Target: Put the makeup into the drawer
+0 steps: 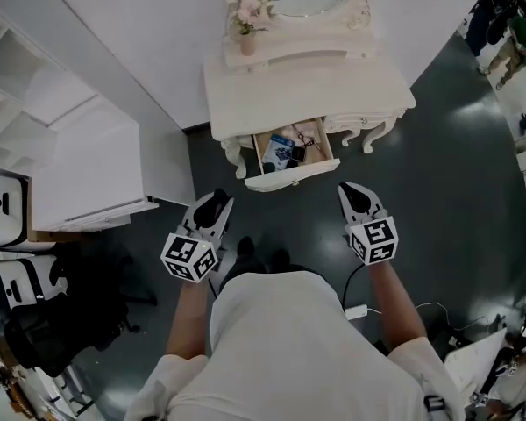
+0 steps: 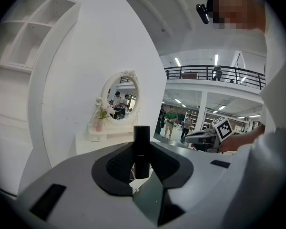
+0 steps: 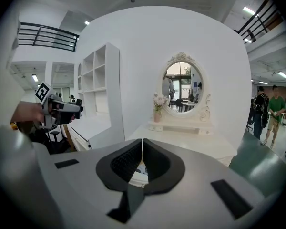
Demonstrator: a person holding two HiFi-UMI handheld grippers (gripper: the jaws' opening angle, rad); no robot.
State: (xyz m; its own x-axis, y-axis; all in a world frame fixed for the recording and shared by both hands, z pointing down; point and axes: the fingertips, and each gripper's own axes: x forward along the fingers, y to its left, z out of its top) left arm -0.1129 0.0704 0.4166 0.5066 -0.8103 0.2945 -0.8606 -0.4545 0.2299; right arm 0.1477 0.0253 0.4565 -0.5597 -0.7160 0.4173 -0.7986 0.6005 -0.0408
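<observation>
Left claw clamping black tube, unclear from head view, right claw closed, drawer open

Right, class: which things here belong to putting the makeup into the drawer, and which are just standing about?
Job: black makeup tube, clamped in the left gripper; open drawer of the dressing table.
Standing about: oval mirror; flower vase; white shelf unit; right gripper, shut and empty.
</observation>
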